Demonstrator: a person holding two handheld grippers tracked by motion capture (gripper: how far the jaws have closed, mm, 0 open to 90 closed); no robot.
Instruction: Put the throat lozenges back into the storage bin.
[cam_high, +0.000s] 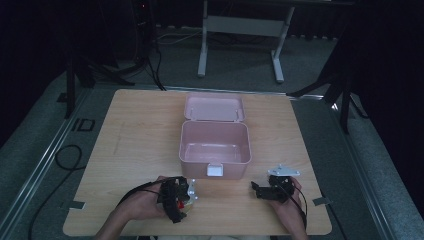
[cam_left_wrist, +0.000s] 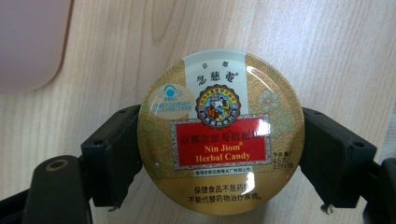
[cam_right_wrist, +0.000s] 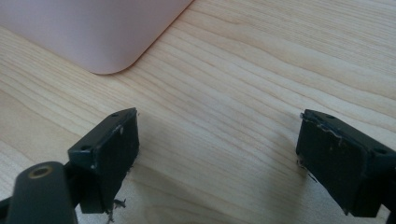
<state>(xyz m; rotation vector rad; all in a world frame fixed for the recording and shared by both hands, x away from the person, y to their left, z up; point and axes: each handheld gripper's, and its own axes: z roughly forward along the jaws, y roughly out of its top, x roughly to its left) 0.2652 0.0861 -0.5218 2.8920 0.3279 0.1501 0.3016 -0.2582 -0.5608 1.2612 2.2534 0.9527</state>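
**Ana:** Gold and red, that is the little round tin on the left. What does it say?

**Ben:** It says "Nin Jiom Herbal Candy". In the left gripper view the candy tin (cam_left_wrist: 220, 133) sits flat, label up, right between the two black jaws of the left tool (cam_left_wrist: 220, 154). One jaw touches it on each side, so the tool is holding the tin.

**Ana:** Where is that from up high?

**Ben:** In the high view the left tool (cam_high: 186, 196) is near the front edge of the bench (cam_high: 130, 140), in the person's left hand (cam_high: 142, 202). The tin is just a small red spot there, low over the wood. I cannot tell if it rests on the wood.

**Ana:** What is in the middle?

**Ben:** A pink box (cam_high: 215, 142). Its lid (cam_high: 215, 106) is flipped open and lies back behind it. A white latch (cam_high: 215, 170) hangs on the front wall. The tin is outside the box, near its front left corner.

**Ana:** And on the right?

**Ben:** The right tool (cam_high: 256, 189) is in the person's right hand (cam_high: 287, 207), by the front right corner of the box. In the right gripper view its jaws stand wide apart with bare wood between them. A rounded pink corner (cam_right_wrist: 107, 60) of the box shows beyond them.
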